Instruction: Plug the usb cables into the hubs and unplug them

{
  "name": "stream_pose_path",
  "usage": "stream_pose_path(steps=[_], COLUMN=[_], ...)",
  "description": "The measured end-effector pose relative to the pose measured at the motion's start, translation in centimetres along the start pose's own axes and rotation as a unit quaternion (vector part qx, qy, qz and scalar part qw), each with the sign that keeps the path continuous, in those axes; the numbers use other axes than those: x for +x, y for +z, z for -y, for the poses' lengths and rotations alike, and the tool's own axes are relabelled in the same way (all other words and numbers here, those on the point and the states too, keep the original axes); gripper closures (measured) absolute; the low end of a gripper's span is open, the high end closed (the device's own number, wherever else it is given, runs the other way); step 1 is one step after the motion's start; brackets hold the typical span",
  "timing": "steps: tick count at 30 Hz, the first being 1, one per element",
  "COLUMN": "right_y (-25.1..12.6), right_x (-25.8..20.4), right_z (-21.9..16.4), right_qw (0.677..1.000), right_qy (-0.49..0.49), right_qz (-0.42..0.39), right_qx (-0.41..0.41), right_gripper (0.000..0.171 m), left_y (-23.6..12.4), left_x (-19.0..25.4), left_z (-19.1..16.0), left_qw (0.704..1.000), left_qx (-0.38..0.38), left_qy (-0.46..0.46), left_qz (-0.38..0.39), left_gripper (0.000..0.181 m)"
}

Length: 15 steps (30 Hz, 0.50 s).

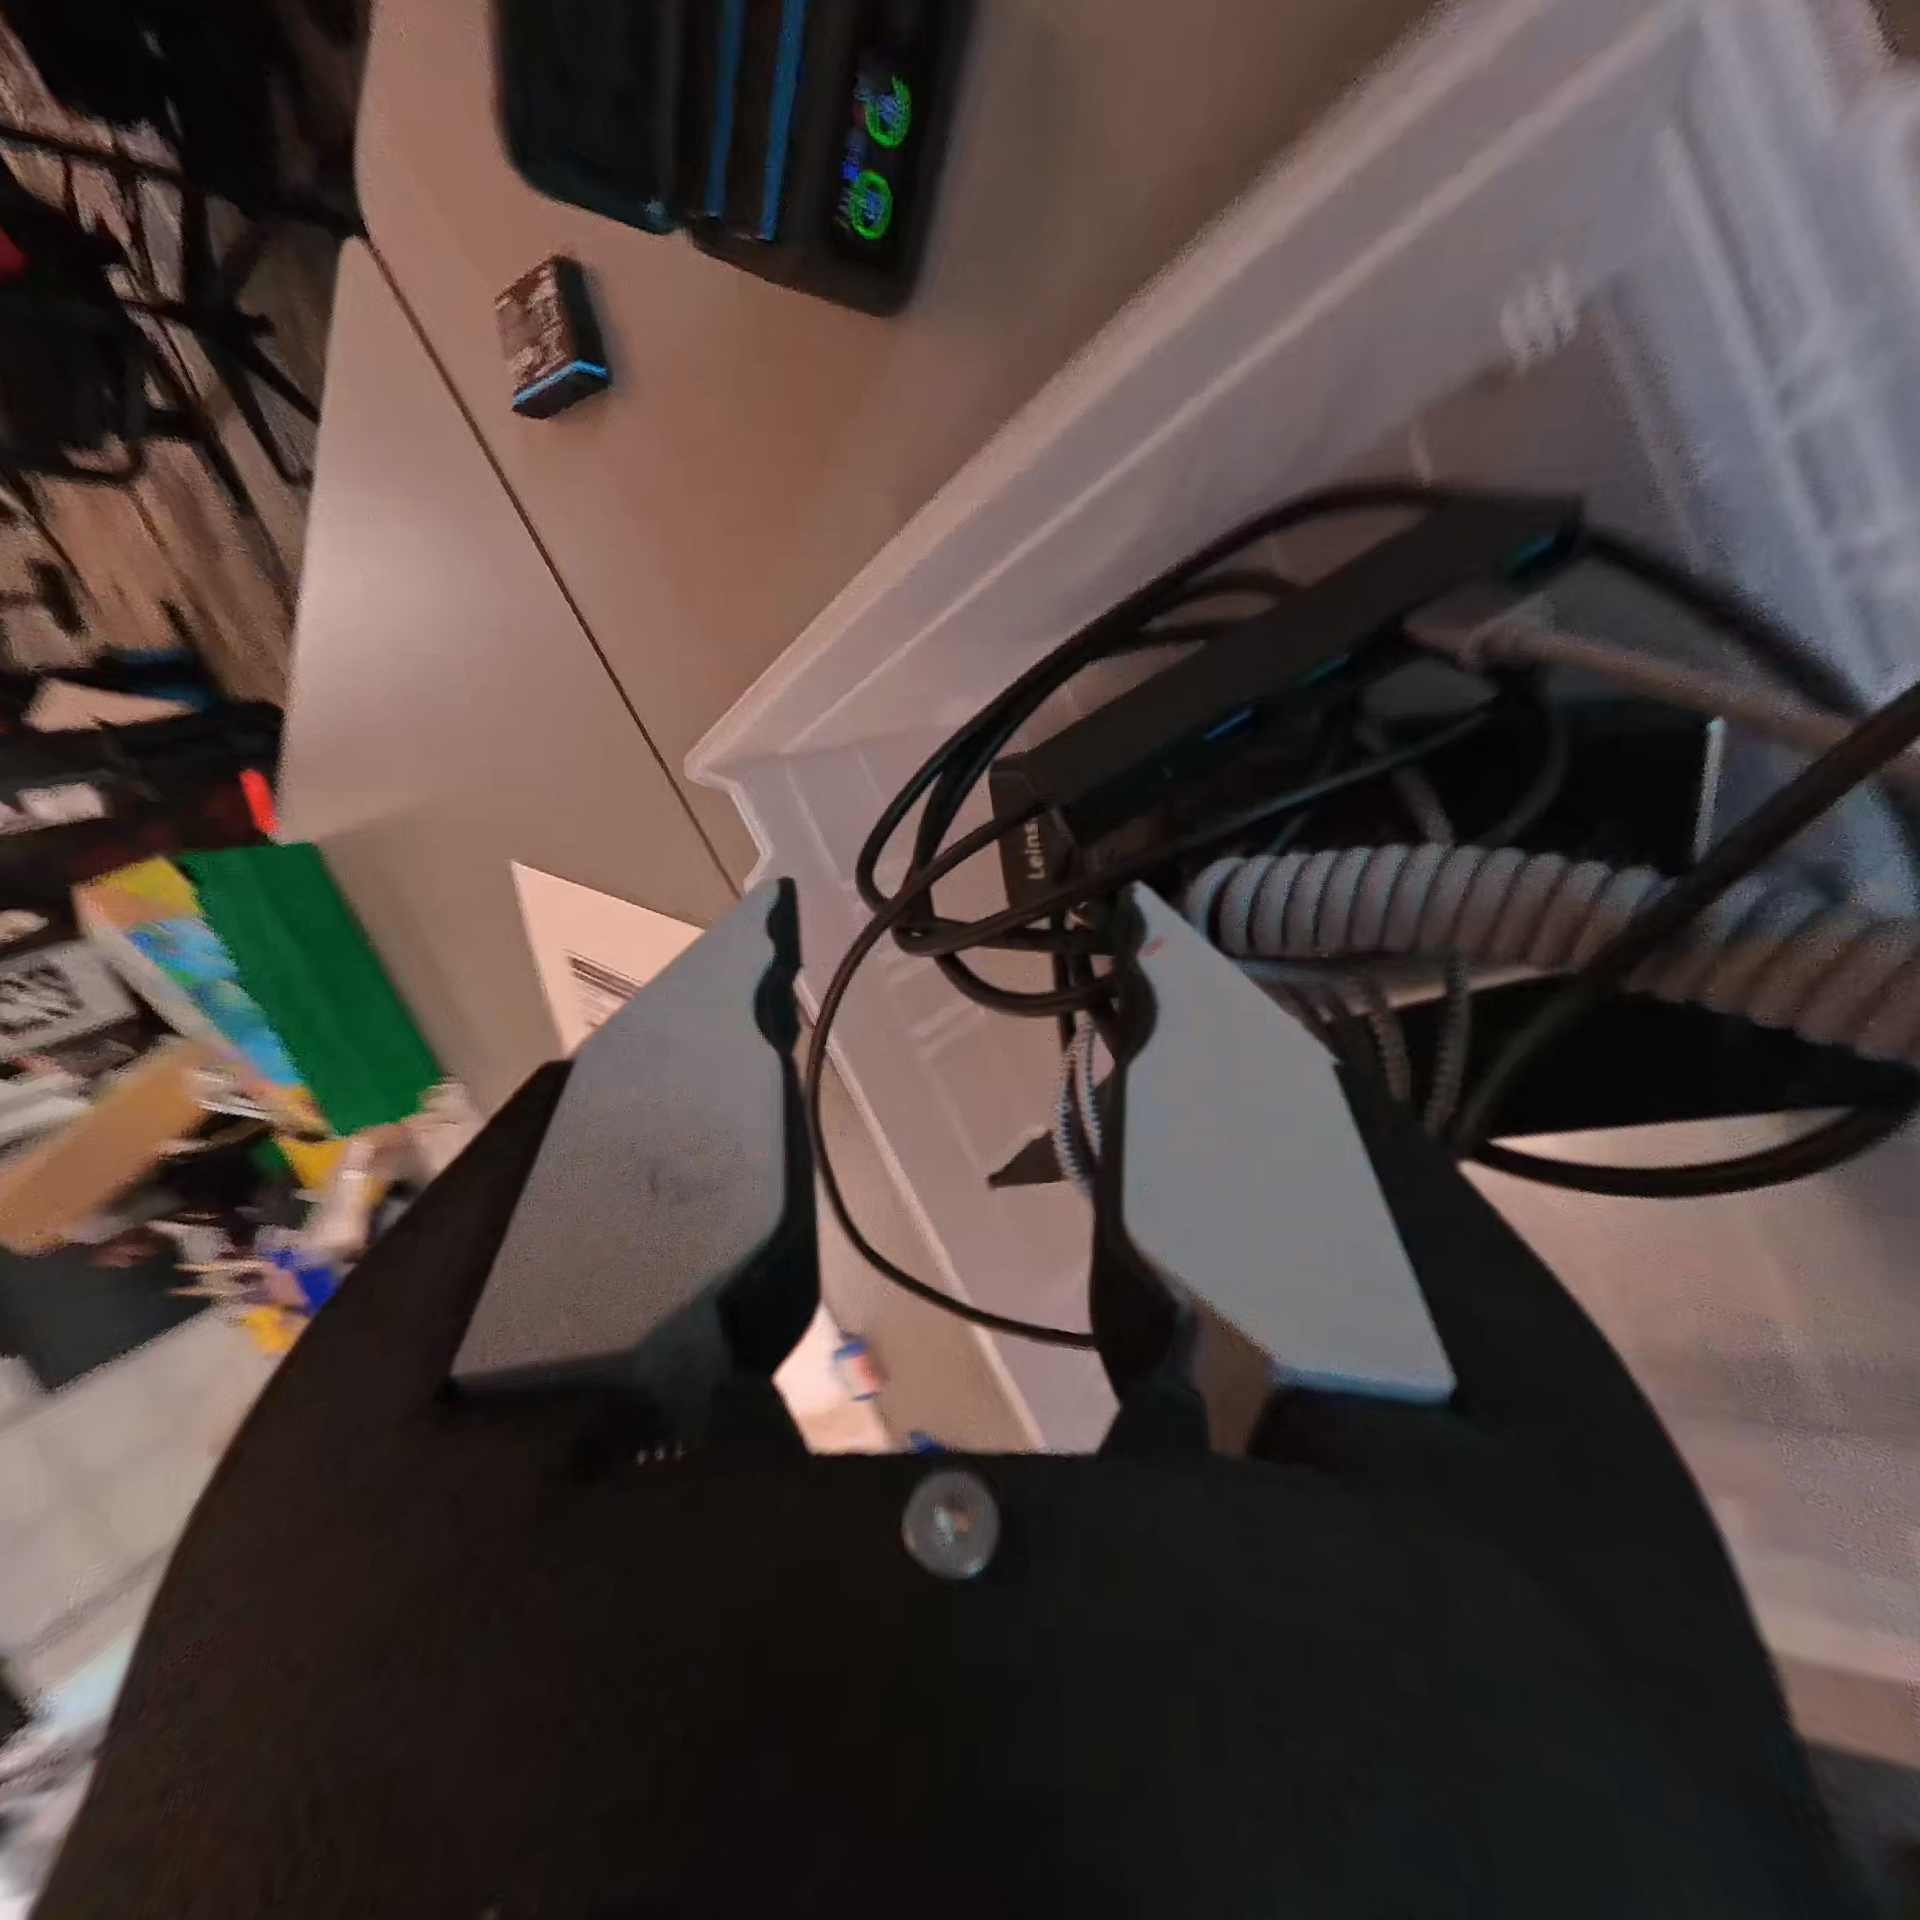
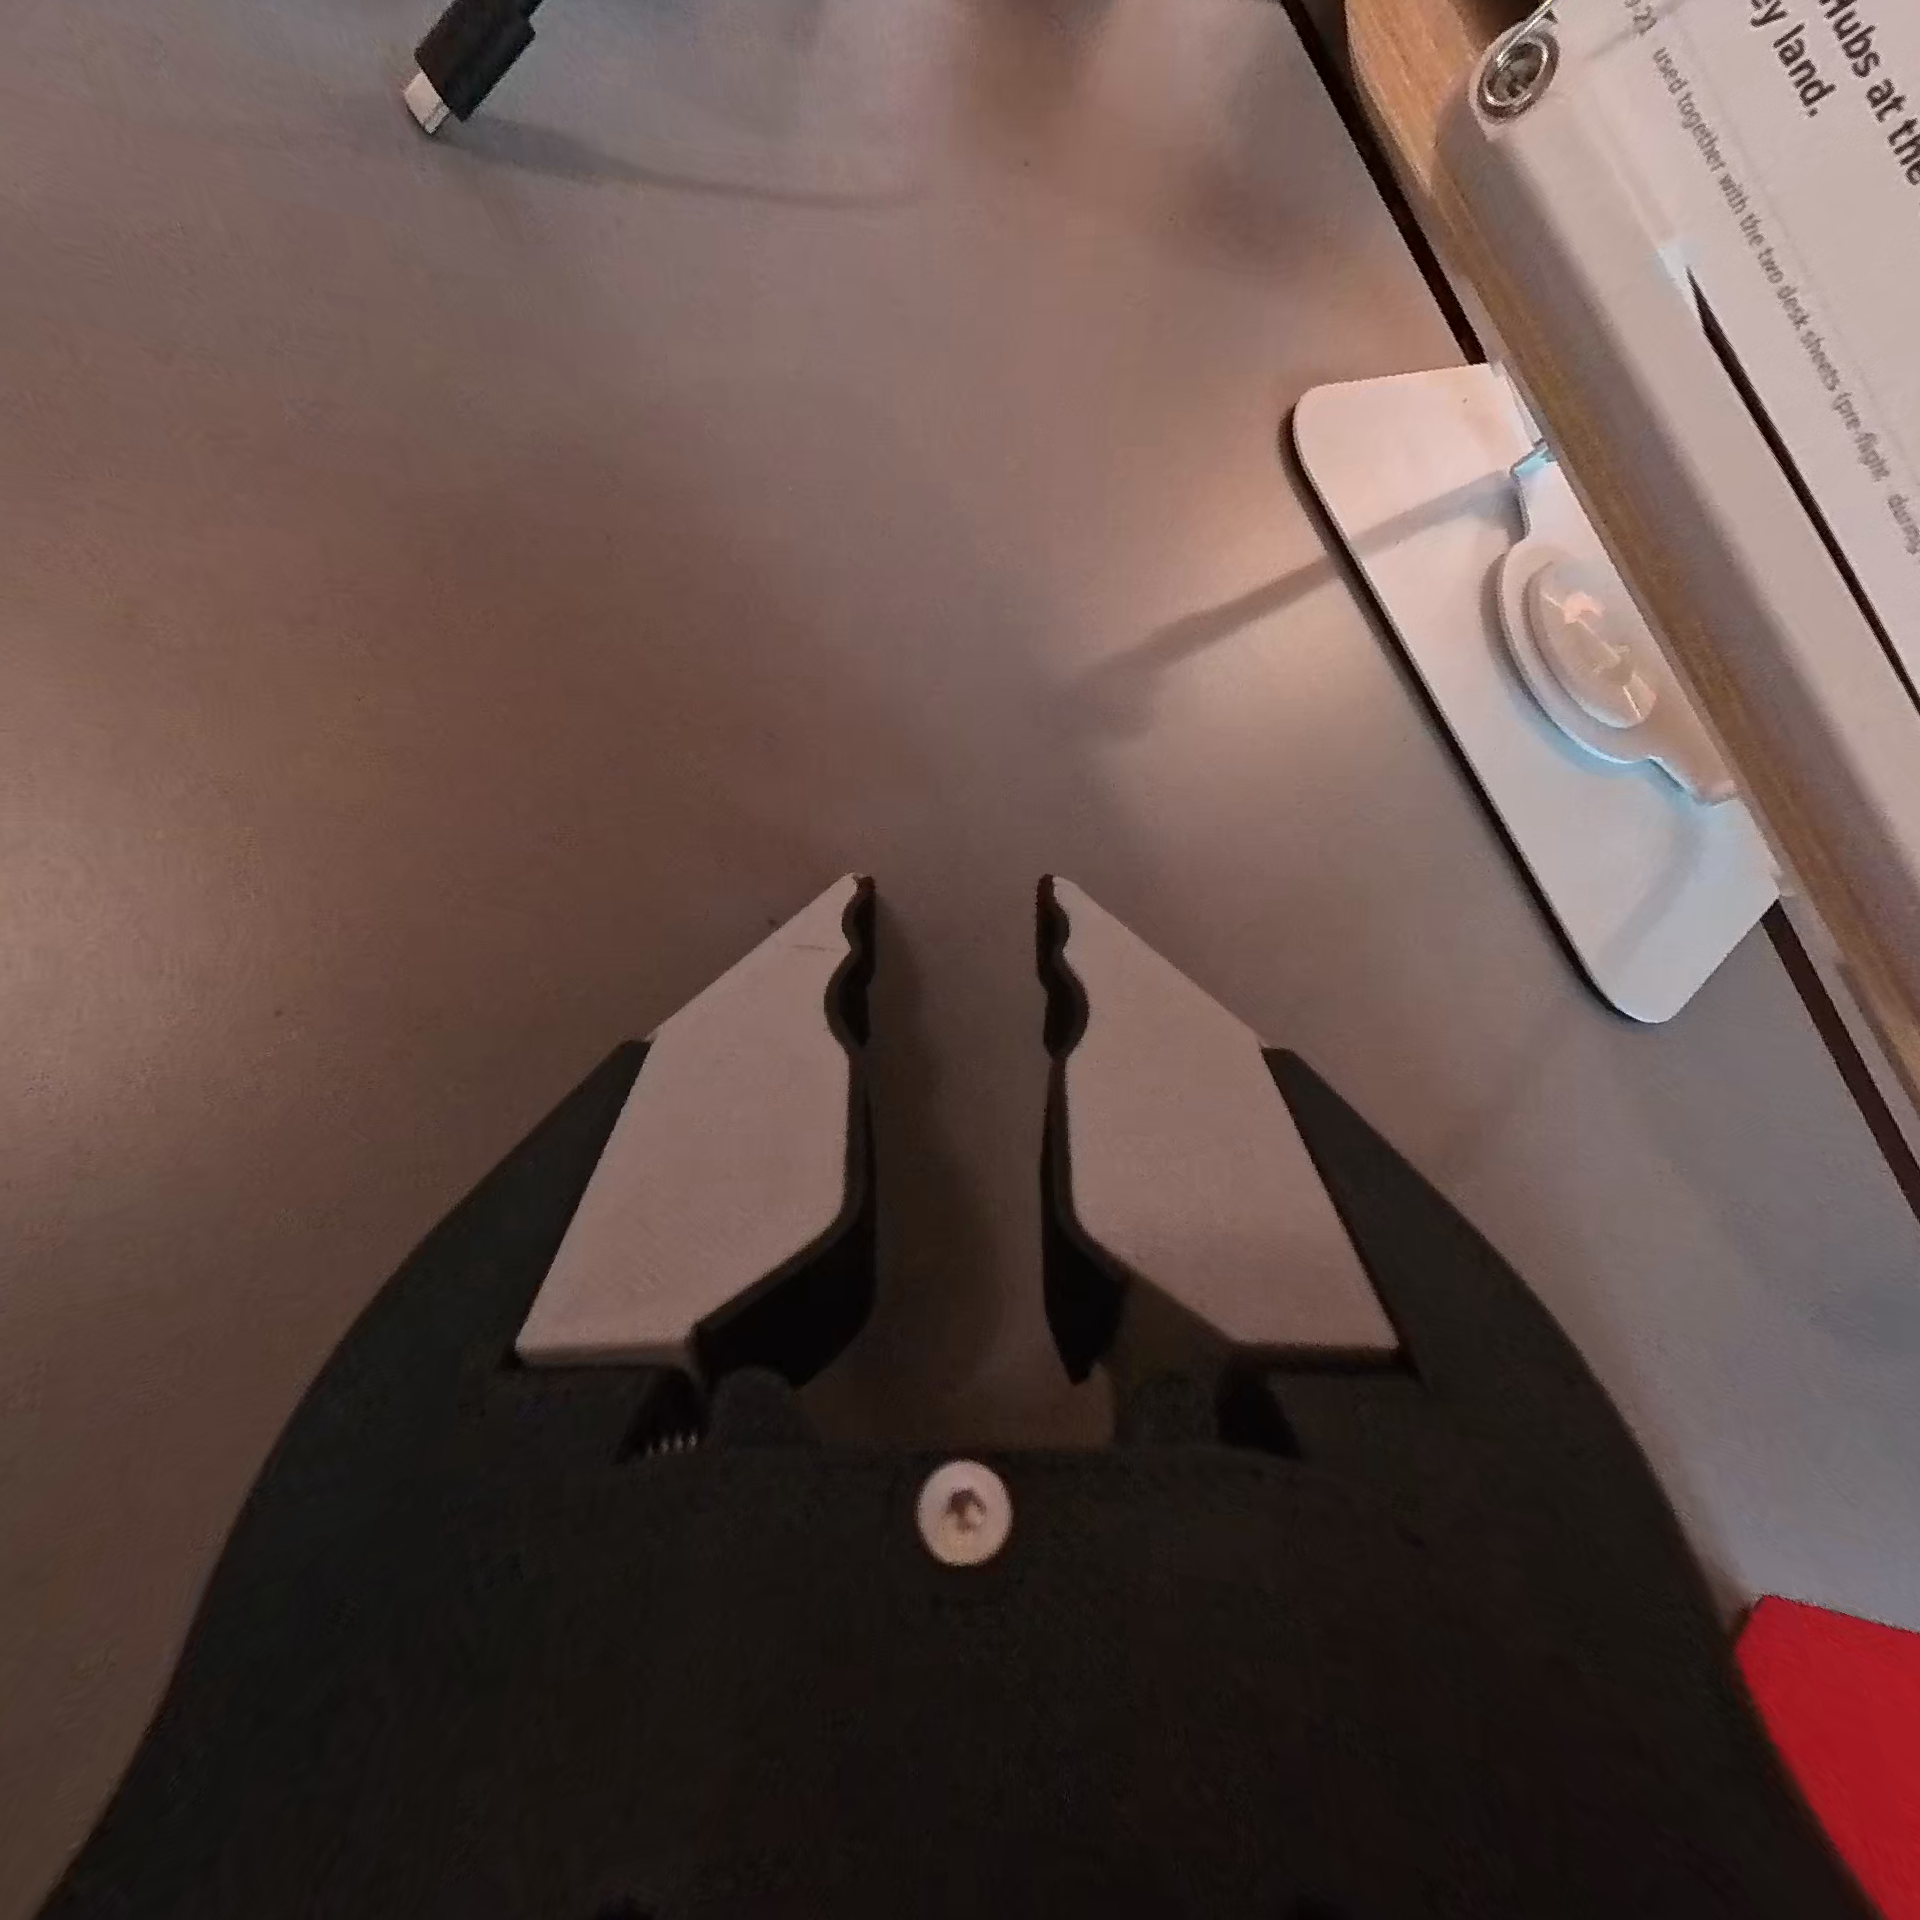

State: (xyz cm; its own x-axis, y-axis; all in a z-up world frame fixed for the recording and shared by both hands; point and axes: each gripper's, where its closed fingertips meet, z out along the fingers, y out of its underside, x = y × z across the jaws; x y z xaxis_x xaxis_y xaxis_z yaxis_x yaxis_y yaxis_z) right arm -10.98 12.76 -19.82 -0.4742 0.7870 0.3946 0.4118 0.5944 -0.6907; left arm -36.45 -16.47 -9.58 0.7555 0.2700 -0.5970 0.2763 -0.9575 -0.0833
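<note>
Where bin (image 1: 1039,582) opens, black hub (image 1: 1299,665) lies diagonally, upper-right to lower-left.

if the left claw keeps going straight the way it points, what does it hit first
Probably the tangle of thin black cables between the tips of the open left claw, then the long black usb hub behind them; depth is blurred.

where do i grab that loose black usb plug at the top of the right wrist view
Grip the black plug on its moulded body, just behind the silver tip, one finger on each long side. It lies flat on the grey table, tip pointing lower left, so come down from above with the right gripper, which is open and empty.
</note>
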Motion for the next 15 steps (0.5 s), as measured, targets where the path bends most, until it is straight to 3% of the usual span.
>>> stream_pose_path(steps=[1, 7, 12, 15], right_y=[0.0, 0.2, 0.3, 0.3], right_x=[0.0, 0.0, 0.0, 0.0], right_z=[0.0, 0.1, 0.1, 0.1], right_qw=[1.0, 1.0, 1.0, 1.0], right_qy=[0.0, 0.003, 0.01, 0.011], right_qz=[0.002, 0.007, 0.012, 0.012], right_qx=[0.0, 0.0, -0.001, -0.002], right_gripper=[0.143, 0.144, 0.144, 0.144], left_y=[0.4, 1.4, 1.9, 3.2], left_x=[0.3, 1.6, 2.5, 2.6], left_z=[0.0, 0.5, 0.2, 0.2], left_qw=[0.999, 0.983, 0.971, 0.968], left_qx=[-0.009, -0.045, -0.064, -0.072], left_qy=[0.037, 0.175, 0.213, 0.229], left_qz=[0.001, -0.037, -0.087, -0.077], left_gripper=[0.129, 0.149, 0.155, 0.153])
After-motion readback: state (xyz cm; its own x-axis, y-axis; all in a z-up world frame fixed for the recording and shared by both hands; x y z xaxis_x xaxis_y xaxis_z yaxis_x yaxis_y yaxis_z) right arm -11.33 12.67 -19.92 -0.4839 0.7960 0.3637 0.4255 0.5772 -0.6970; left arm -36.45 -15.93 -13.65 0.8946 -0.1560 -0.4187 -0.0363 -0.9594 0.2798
